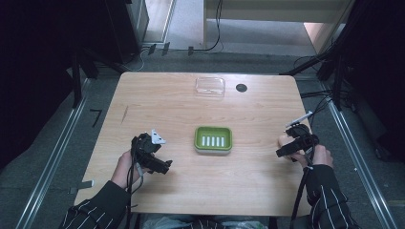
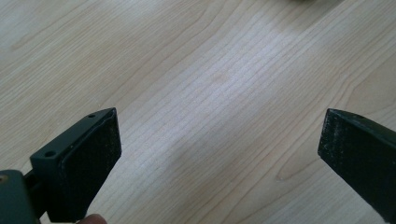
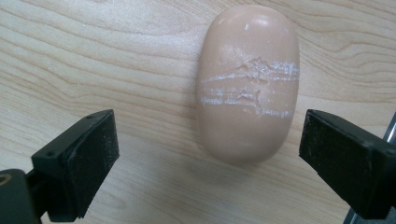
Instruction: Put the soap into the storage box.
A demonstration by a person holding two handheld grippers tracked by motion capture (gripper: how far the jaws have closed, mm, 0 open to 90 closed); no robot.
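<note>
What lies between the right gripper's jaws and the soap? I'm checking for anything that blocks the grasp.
Nothing but bare table. In the right gripper view the soap lies flat just ahead of the open right gripper, with only wood between.

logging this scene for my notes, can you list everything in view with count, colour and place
soap bar: 1, peach with white scrape marks, lying on the table at its right side, between the open jaws of the right tool
soap dish: 1, green with white slots, middle of the table
clear plastic lid: 1, transparent, far middle of the table
round black spot: 1, black, on the table right of the lid
table: 1, light wood
left tool: 1, black, open above bare wood, near left
right tool: 1, black, open, near right
striped sleeves: 2, dark with pale stripes, bottom edge
</note>
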